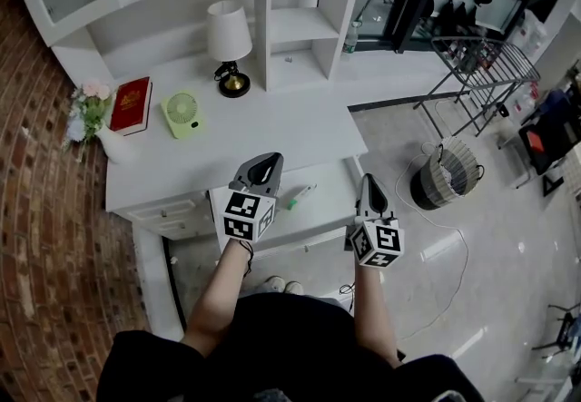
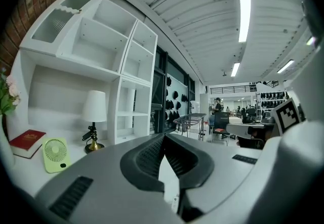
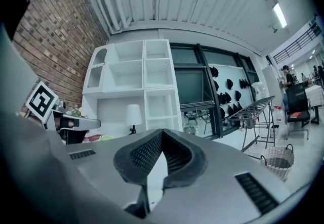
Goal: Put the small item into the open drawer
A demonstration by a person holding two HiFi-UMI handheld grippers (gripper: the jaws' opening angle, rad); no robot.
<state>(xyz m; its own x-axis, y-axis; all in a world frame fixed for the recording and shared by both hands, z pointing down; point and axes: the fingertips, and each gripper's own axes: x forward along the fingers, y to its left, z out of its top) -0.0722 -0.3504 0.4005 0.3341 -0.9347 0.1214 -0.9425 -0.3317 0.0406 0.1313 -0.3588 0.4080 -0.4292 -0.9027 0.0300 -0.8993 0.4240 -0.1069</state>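
The left gripper (image 1: 265,162) and right gripper (image 1: 369,182) both have their jaws shut tight, holding nothing. They hang over the open drawer (image 1: 318,232) at the bench (image 1: 272,132) front edge. The small item (image 1: 301,197) lies in the drawer.

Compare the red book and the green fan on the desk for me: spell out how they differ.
Colour: the red book is dark red with gold print on its cover; the green fan is pale green.
Pose: the red book seems to lie flat, cover up, while the green fan stands upright.
Place: the red book sits nearer the flowers, the green fan nearer the lamp.
Both rest on the white desk.
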